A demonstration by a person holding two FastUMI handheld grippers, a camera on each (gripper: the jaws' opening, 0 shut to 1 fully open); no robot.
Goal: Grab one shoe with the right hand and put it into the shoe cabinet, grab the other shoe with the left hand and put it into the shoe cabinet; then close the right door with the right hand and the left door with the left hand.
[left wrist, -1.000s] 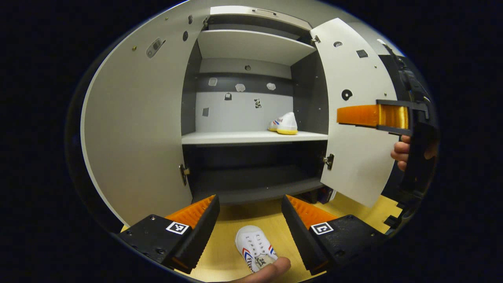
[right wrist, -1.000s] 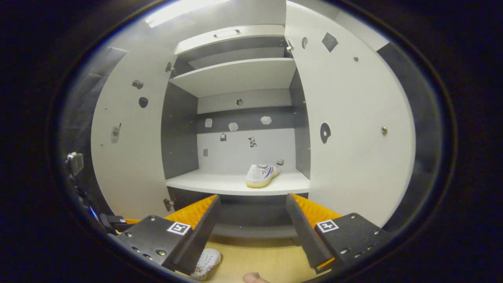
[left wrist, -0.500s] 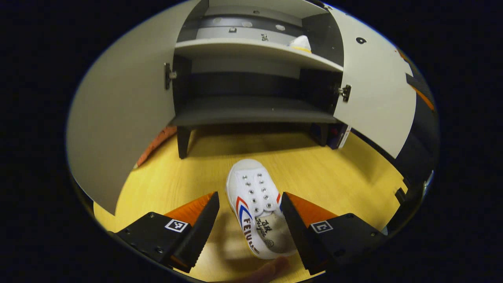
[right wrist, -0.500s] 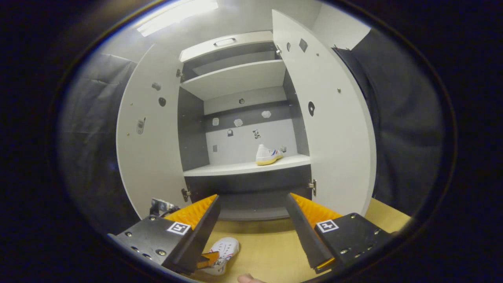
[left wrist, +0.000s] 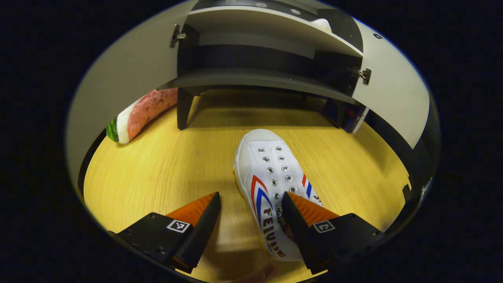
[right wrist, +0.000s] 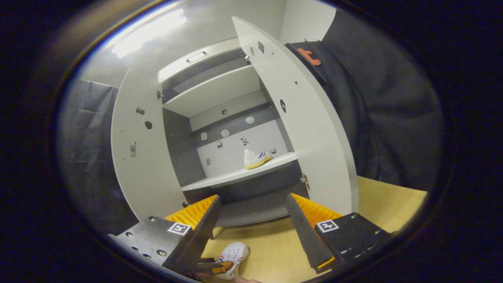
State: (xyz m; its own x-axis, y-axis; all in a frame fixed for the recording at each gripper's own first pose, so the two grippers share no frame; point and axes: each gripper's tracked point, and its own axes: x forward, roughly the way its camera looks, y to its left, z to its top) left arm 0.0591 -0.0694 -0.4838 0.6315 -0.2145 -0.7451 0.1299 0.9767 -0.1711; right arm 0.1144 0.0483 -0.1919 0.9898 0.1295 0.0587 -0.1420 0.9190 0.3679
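The heel end of the white shoe on the floor (left wrist: 271, 188) is cut off at the lower edge of the left gripper view, and the gripper's right-hand finger covers part of its side, so whether that finger touches the shoe cannot be told. In the right gripper view the same shoe (right wrist: 232, 253) is half hidden behind that gripper's near finger, low in front of the shoe cabinet (right wrist: 220, 90). The top of the cabinet is out of frame in the left gripper view, where only a sliver of the second shoe (left wrist: 322, 24) peeks over the middle shelf edge; in the right gripper view that second shoe (right wrist: 256, 158) sits on the middle shelf, toward the right side of the cabinet. Both cabinet doors stand open. The left gripper (left wrist: 251, 200) points down at the wooden floor (left wrist: 165, 165) in front of the cabinet, jaws spread wide, one finger on each side of the floor shoe, gripping nothing as far as can be seen. The right gripper (right wrist: 253, 206) is held level, facing the cabinet's open front, jaws spread and empty. A watermelon-slice toy (left wrist: 137, 116) lies on the floor beside the cabinet's left foot, partly hidden by the left door (left wrist: 129, 74).
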